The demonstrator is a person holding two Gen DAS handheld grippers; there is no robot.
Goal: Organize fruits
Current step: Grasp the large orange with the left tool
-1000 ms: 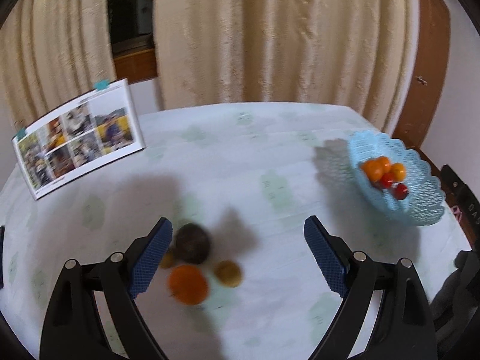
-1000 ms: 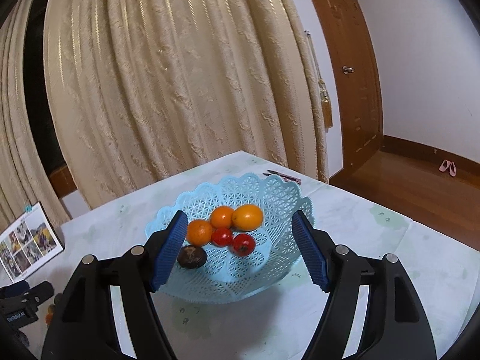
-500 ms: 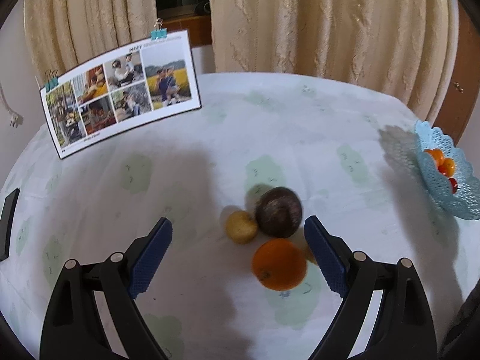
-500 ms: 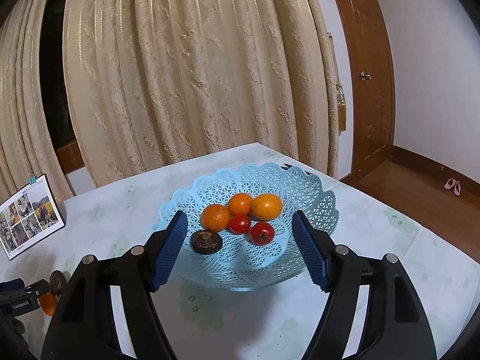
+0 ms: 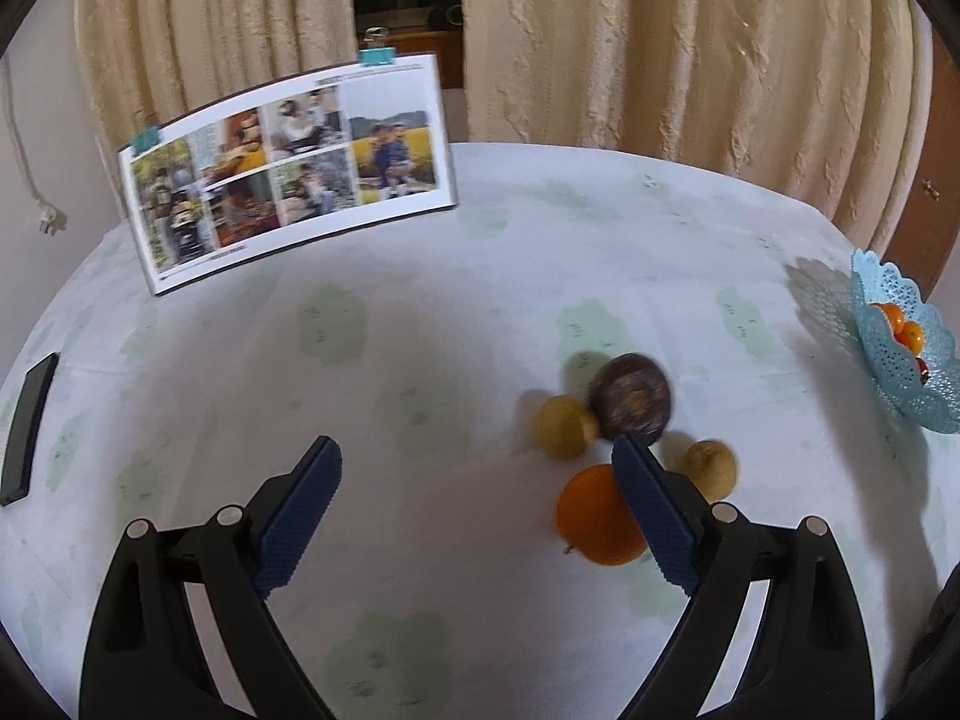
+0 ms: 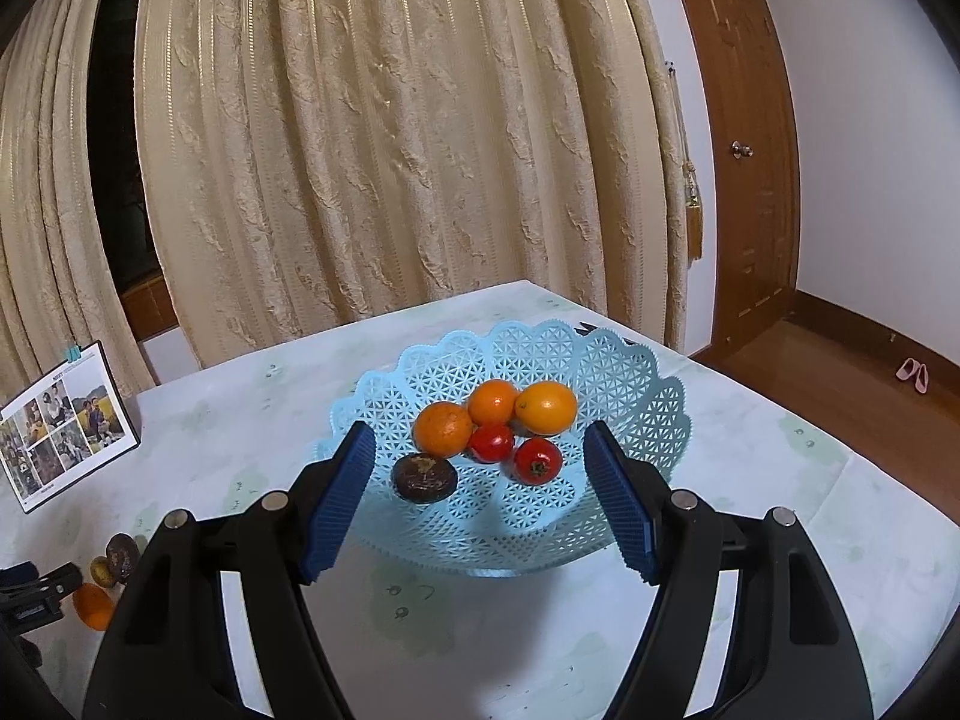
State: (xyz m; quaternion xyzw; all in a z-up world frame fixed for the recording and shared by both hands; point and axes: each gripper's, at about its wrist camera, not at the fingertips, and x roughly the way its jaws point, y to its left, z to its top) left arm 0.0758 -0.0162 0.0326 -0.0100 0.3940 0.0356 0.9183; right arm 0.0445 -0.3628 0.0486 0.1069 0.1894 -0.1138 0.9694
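Note:
In the left wrist view, an orange (image 5: 597,519), a dark purple fruit (image 5: 630,397) and two small yellow fruits (image 5: 561,426) (image 5: 711,468) lie together on the tablecloth. My left gripper (image 5: 477,516) is open and empty, and the fruits sit by its right finger. The blue lattice basket (image 5: 900,348) stands at the far right. In the right wrist view my right gripper (image 6: 480,498) is open and empty just in front of the basket (image 6: 600,360), which holds oranges (image 6: 444,429), two red tomatoes (image 6: 537,459) and a dark fruit (image 6: 423,477).
A photo calendar (image 5: 288,174) stands at the back left of the table. A black phone (image 5: 27,426) lies at the left edge. Curtains hang behind the table. A wooden door (image 6: 750,180) and floor are to the right.
My left gripper has swung left, so the loose fruits have slid from its middle to its right finger. My right gripper has drawn back a little from the basket.

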